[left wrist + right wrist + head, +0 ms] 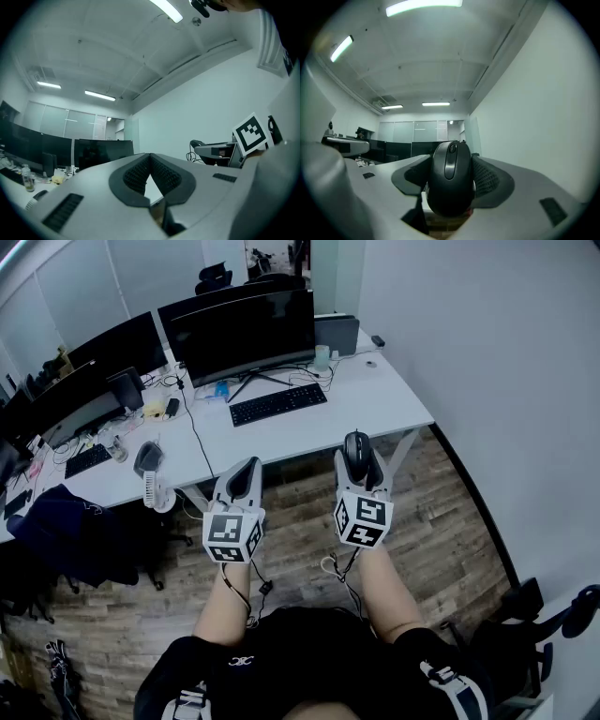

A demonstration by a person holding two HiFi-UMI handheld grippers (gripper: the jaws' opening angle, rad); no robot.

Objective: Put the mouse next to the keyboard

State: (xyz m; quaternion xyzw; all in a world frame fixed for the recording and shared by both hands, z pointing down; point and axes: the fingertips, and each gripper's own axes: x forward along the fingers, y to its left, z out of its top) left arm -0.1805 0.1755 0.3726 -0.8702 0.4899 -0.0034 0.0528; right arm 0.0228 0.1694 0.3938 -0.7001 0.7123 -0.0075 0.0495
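Right claw (360, 458) (449, 174) squeezes the black mouse (355, 444) (450, 180) by its sides, up in the air by the near edge of the white worktop (389, 401). Left claw (247, 470) (150, 157) is pinched closed, holding nothing. Farther off, the keyboard (277, 403) lies on the worktop before a monitor (244, 334). A small pale thing (322, 356) to the right may be a cup.

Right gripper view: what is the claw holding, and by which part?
The mouse, pinched by its two long sides in the right claw, scroll wheel facing the camera. The left claw is shut, empty.
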